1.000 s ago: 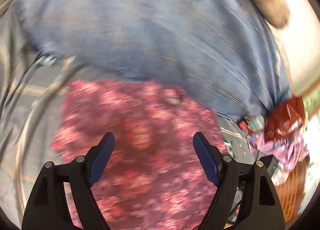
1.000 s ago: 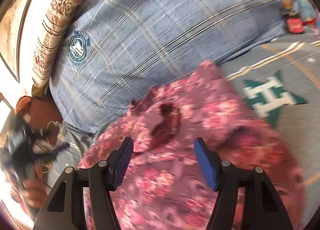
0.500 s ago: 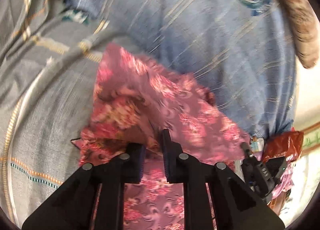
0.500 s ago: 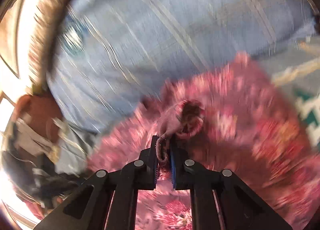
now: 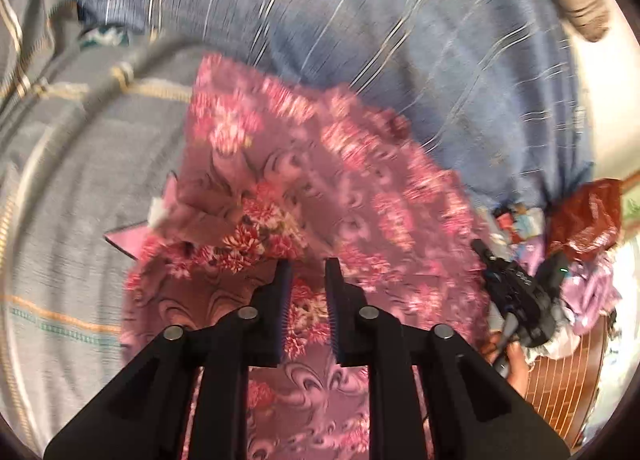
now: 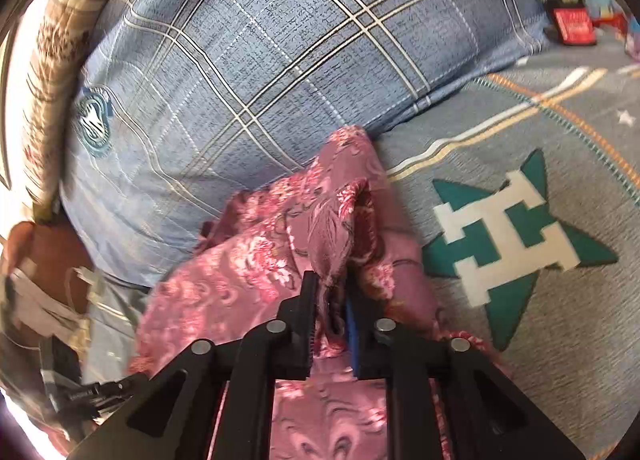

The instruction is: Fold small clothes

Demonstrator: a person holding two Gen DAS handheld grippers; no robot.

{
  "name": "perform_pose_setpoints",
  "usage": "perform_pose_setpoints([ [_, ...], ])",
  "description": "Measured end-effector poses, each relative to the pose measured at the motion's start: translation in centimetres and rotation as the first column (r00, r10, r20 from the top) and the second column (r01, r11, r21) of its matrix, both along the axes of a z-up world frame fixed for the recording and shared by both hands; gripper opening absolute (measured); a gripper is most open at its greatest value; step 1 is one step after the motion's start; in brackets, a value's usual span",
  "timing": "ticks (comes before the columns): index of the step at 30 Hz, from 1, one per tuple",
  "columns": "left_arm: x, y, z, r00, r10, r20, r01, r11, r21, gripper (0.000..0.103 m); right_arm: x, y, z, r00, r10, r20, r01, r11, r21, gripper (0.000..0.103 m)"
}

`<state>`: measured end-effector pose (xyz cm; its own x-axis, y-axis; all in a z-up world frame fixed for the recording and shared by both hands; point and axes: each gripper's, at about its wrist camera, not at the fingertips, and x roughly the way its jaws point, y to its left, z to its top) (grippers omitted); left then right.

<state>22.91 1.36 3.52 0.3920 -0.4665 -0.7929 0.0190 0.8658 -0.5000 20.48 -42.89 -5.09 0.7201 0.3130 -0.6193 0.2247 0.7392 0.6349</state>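
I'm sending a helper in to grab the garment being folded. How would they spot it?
Find the big blue plaid pillow on the grey bedspread. Just in front of it lies the pink floral garment, the only flowered cloth there, bunched in the right gripper.

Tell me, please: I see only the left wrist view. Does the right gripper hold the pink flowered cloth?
Observer: Yes. In the right wrist view, the right gripper is shut on a bunched fold of the floral garment.
Operator: What lies to the right of the cloth there?
Observer: A green star with a white H, on the grey bedsheet.
Operator: And behind the cloth?
Observer: The blue checked pillow; its crest badge shows at the left.
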Motion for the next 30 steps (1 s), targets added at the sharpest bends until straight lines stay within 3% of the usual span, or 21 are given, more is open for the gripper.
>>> perform_pose_setpoints([
  [2, 0.4, 0.6, 1.0, 0.998, 0.033, 0.044, -0.034, 0.999, 0.021, 0.057, 0.0, -0.2, 0.1, 1.000, -0.006, 0.012, 0.006, 1.000, 0.023, 0.027],
  [4, 1.5, 0.4, 0.9, 0.996, 0.069, 0.049, -0.073, 0.994, 0.081, 0.057, 0.5, 0.0, 0.7, 1.000, 0.007, -0.015, -0.007, 1.000, -0.023, 0.026],
  [5, 2.0, 0.2, 0.5, 0.997, 0.067, 0.030, -0.070, 0.993, 0.094, 0.057, 0.9, 0.2, 1.2, 1.000, 0.019, -0.015, -0.020, 0.999, -0.051, 0.013],
  [6, 2.5, 0.1, -0.1, 0.998, 0.066, 0.008, -0.067, 0.993, 0.101, 0.057, 0.8, 0.3, 2.0, 1.000, 0.026, 0.009, -0.025, 0.997, -0.076, 0.009],
  [9, 3.2, -0.2, -2.1, 0.998, 0.061, -0.035, -0.055, 0.988, 0.145, 0.050, -0.2, 0.1, 4.2, 0.995, 0.009, 0.096, 0.004, 0.991, -0.134, 0.008],
  [11, 3.3, -0.3, -3.6, 0.996, 0.059, -0.073, -0.045, 0.984, 0.174, 0.046, 0.7, 0.0, 3.0, 1.000, 0.015, 0.005, -0.014, 0.981, -0.196, 0.009],
  [13, 3.0, -0.7, -3.5, 0.997, 0.049, -0.060, -0.037, 0.982, 0.186, 0.046, 1.4, 0.1, 1.3, 0.996, 0.023, -0.085, -0.042, 0.970, -0.239, 0.010],
  [15, 2.6, -0.2, -2.9, 0.996, 0.032, -0.079, -0.019, 0.988, 0.156, 0.046, 0.6, 0.3, 1.6, 0.997, 0.024, -0.069, -0.041, 0.969, -0.244, 0.014],
  [18, 1.1, 3.1, -1.7, 0.994, 0.071, -0.088, -0.064, 0.995, 0.071, 0.046, -2.3, 0.1, 3.8, 1.000, 0.018, -0.004, -0.018, 0.978, -0.209, 0.016],
  [20, -0.2, 4.8, -1.1, 0.992, 0.097, -0.083, -0.092, 0.994, 0.059, 0.046, -4.7, 0.1, 4.8, 0.999, 0.033, 0.021, -0.028, 0.979, -0.202, 0.018],
  [25, -4.5, 6.0, -1.2, 0.994, 0.060, -0.089, -0.052, 0.995, 0.088, 0.046, -11.7, -0.1, 5.1, 0.999, 0.046, -0.003, -0.045, 0.987, -0.153, 0.026],
  [30, -8.7, 6.1, -3.3, 0.991, 0.001, -0.137, 0.014, 0.994, 0.112, 0.047, -19.0, -1.6, 4.3, 0.998, 0.007, -0.070, -0.019, 0.984, -0.177, 0.030],
])
